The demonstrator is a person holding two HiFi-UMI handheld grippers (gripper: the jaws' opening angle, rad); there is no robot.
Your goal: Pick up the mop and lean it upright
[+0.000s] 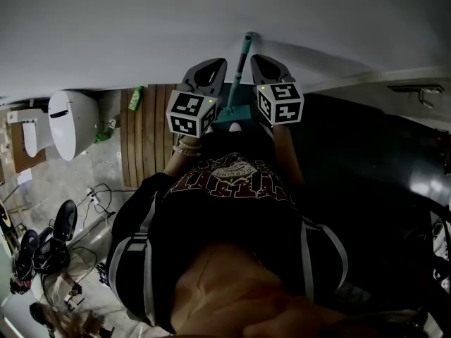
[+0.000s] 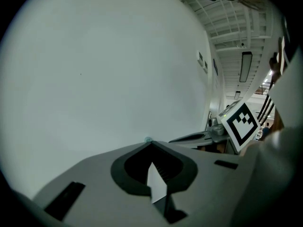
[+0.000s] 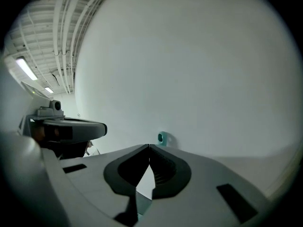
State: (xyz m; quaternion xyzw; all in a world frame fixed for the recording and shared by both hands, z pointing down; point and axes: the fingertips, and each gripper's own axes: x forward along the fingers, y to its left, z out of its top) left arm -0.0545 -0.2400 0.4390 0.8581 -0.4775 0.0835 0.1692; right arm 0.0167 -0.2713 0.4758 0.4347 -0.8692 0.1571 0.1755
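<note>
The teal mop handle (image 1: 242, 65) stands nearly upright, its top end against the white wall (image 1: 225, 13), and its teal head (image 1: 236, 111) is down by the person's feet. My left gripper (image 1: 209, 69) is just left of the handle and my right gripper (image 1: 268, 65) just right of it; neither holds it. In the left gripper view the jaws (image 2: 151, 143) meet at the tips with nothing between them, and the mop's end (image 2: 148, 139) peeks over them. The right gripper (image 3: 149, 146) is likewise shut and empty, with the handle's end (image 3: 162, 137) just beyond.
A white toilet (image 1: 70, 122) stands at the left, beside a wooden slatted mat (image 1: 144, 143) with a green bottle (image 1: 135, 97). Cables and shoes (image 1: 49, 241) lie at the lower left. Dark floor (image 1: 366, 160) spreads to the right. The person's torso fills the lower middle.
</note>
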